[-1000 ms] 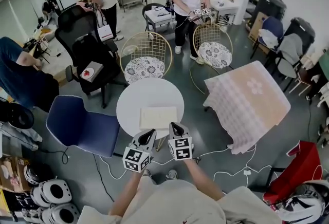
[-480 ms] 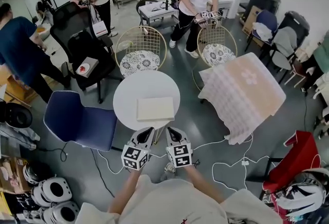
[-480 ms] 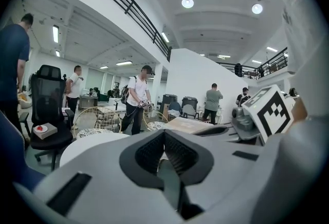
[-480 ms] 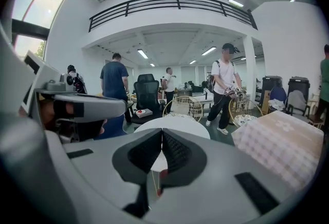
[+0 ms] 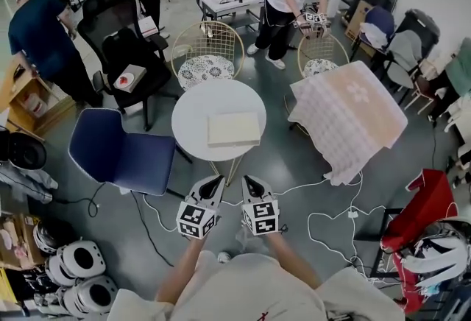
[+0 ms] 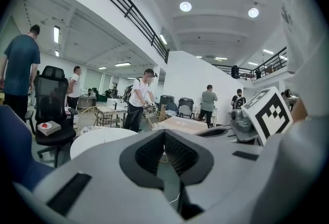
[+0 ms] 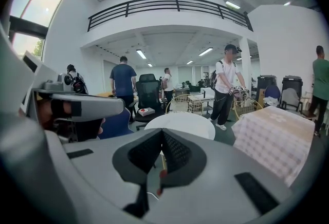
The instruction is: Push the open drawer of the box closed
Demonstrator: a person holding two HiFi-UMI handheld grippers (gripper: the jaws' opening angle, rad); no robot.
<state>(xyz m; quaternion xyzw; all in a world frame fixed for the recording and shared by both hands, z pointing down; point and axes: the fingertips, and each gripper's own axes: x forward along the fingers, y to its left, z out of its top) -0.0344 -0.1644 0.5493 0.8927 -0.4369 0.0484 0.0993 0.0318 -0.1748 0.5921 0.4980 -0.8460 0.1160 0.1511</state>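
Far left: blue upholstered chair (image 5: 118,157), just beside the round white table (image 5: 195,102), clear of the approach.

Left gripper (image 5: 213,184): clenched, pads together, nothing between them. Hanging over bare floor, short of the table's near edge, nose aimed at the table.

Centre: flat cream rectangular box (image 5: 234,128) lying on the near half of the table, long axis running left-right in the head view. Straight ahead of both grippers, well apart from both. Can't make out the open drawer or which face it sticks out of – too small from above, and not visible at all in either gripper view.

Right gripper (image 5: 249,183): also clamped shut and empty, just beside the left one, lined up nearer the box's middle.

Further right: table under a pink checked cloth (image 5: 353,117), apart from the round one, plus white cables (image 5: 324,220) trailing on the floor.

Judgement: approach not finished – need to close in and find the drawer face first, then push along its slide axis. Neither hand clearly nearer; right marginally better aligned.
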